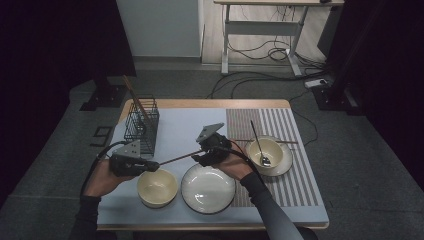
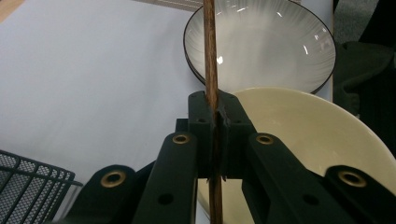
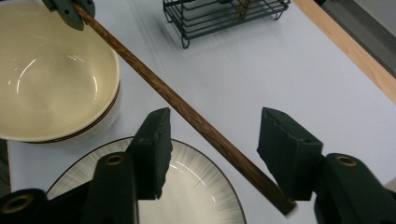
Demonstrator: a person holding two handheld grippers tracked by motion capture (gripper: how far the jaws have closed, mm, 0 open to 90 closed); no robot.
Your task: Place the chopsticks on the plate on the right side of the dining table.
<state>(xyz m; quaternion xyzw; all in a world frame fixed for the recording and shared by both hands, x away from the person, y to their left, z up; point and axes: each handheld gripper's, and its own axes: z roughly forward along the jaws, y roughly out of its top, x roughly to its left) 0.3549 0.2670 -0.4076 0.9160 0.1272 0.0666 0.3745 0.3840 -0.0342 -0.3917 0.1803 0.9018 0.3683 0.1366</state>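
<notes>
A dark wooden chopstick (image 1: 177, 158) hangs level over the table between the two grippers. My left gripper (image 1: 155, 165) is shut on one end of it; in the left gripper view the stick (image 2: 210, 56) runs straight up out of the closed jaws (image 2: 217, 112). My right gripper (image 1: 199, 156) is at the stick's other end. In the right gripper view the chopstick (image 3: 187, 112) crosses slantwise between the spread jaws (image 3: 217, 127), and neither pad presses on it. The left gripper's tip (image 3: 70, 9) holds the far end.
A cream bowl (image 1: 157, 187) and a white ribbed plate (image 1: 207, 189) sit near the front edge under the stick. A second bowl with a spoon (image 1: 267, 152) stands on a saucer at the right on a striped mat. A black wire basket (image 1: 141, 125) holding chopsticks stands at back left.
</notes>
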